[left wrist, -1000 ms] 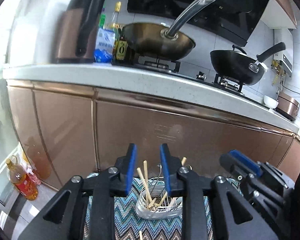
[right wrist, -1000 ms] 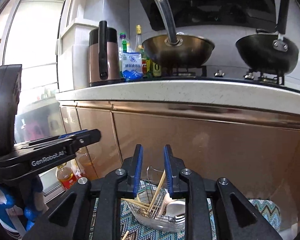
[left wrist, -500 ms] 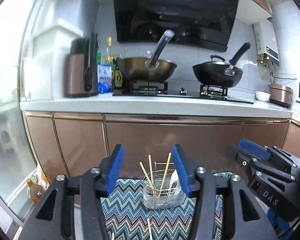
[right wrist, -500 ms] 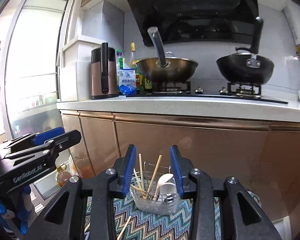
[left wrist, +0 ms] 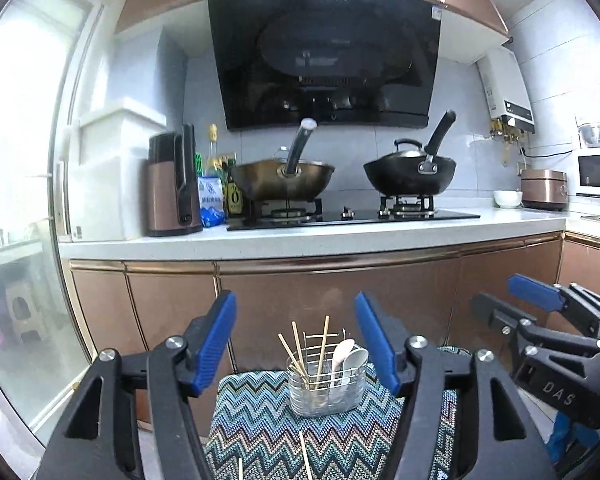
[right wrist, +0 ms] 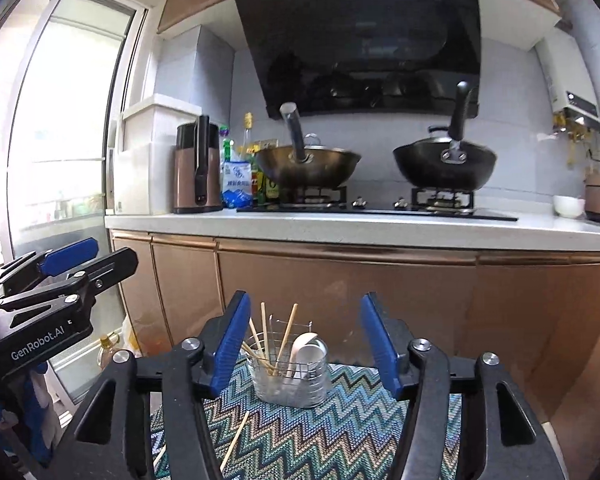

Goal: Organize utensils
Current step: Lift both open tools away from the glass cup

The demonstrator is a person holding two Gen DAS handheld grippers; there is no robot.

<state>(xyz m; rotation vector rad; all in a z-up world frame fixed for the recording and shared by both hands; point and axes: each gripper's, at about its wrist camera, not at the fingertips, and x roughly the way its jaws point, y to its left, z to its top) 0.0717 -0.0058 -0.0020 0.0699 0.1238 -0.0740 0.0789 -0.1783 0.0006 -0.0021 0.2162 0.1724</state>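
Note:
A clear utensil holder (left wrist: 326, 390) with a wire rack stands on a zigzag-patterned cloth (left wrist: 260, 428). It holds several wooden chopsticks (left wrist: 298, 350) and white spoons (left wrist: 350, 362). The holder shows in the right wrist view (right wrist: 288, 376) too. Loose chopsticks lie on the cloth in front (left wrist: 305, 454) (right wrist: 234, 444). My left gripper (left wrist: 296, 344) is open and empty, held back from the holder. My right gripper (right wrist: 304, 344) is open and empty, also back from it. Each gripper shows in the other's view, the right (left wrist: 540, 300) and the left (right wrist: 66, 258).
Behind the cloth runs a white counter (left wrist: 300, 240) over copper cabinet doors (left wrist: 332, 288). On it are two woks on a hob (left wrist: 284, 180) (left wrist: 410, 174), a copper kettle (left wrist: 172, 196) and bottles. A glass door is at the left; an oil bottle (right wrist: 108, 348) stands on the floor.
Both grippers have opened wide and drawn back and up from the holder. The holder now looks smaller and farther away, and more of the cloth shows.

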